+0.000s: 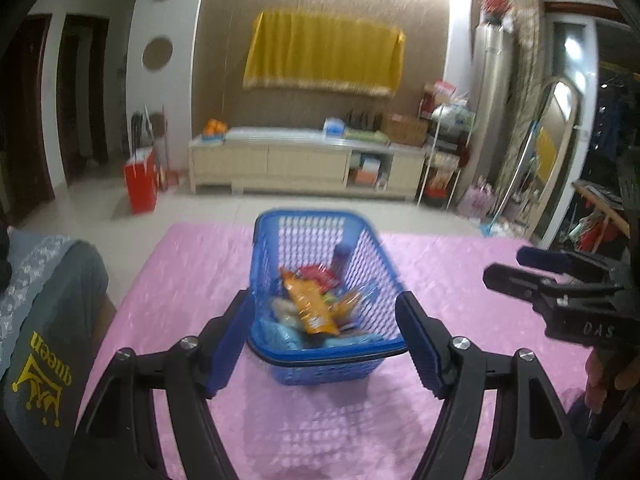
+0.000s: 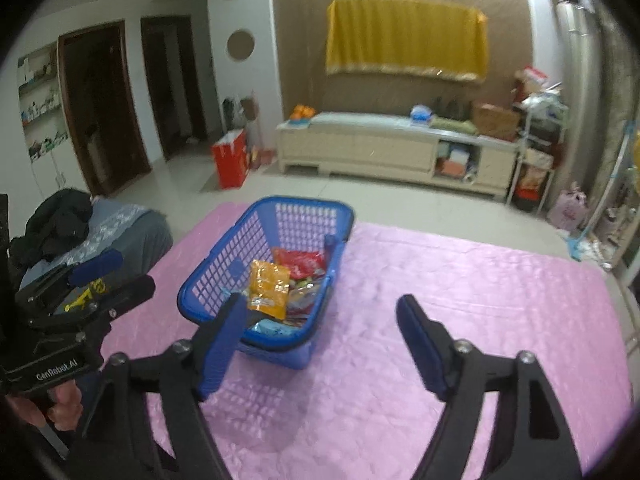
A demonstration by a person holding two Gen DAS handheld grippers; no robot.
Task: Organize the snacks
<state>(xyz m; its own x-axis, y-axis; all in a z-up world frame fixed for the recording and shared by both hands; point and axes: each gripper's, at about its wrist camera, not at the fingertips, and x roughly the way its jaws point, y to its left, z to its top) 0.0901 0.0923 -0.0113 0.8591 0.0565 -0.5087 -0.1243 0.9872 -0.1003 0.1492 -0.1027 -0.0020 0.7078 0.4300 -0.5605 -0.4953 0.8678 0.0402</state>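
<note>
Snack packets [image 2: 269,288] already fill the blue basket [image 2: 224,264] on the pink-covered desk [image 2: 460,300] (both hand-held grippers wide, empty), so little apparently remains.

A: I see a brown bumpy wall [image 2: 400,92] at 12 o'clock. A yellow cloth [image 2: 406,36] hangs on it.

B: What sits under it?

A: A long cream cabinet [image 2: 384,152], with orange things on its left end. A red bag [image 2: 230,158] stands on the pale tile floor [image 2: 400,208] at 11 o'clock.

B: And the sides?

A: I see two dark doorways [image 2: 100,104] at 10 o'clock. A tall mirror [image 1: 558,148] leans at 2 o'clock. A pink cover [image 2: 460,300] lies down low.
</note>
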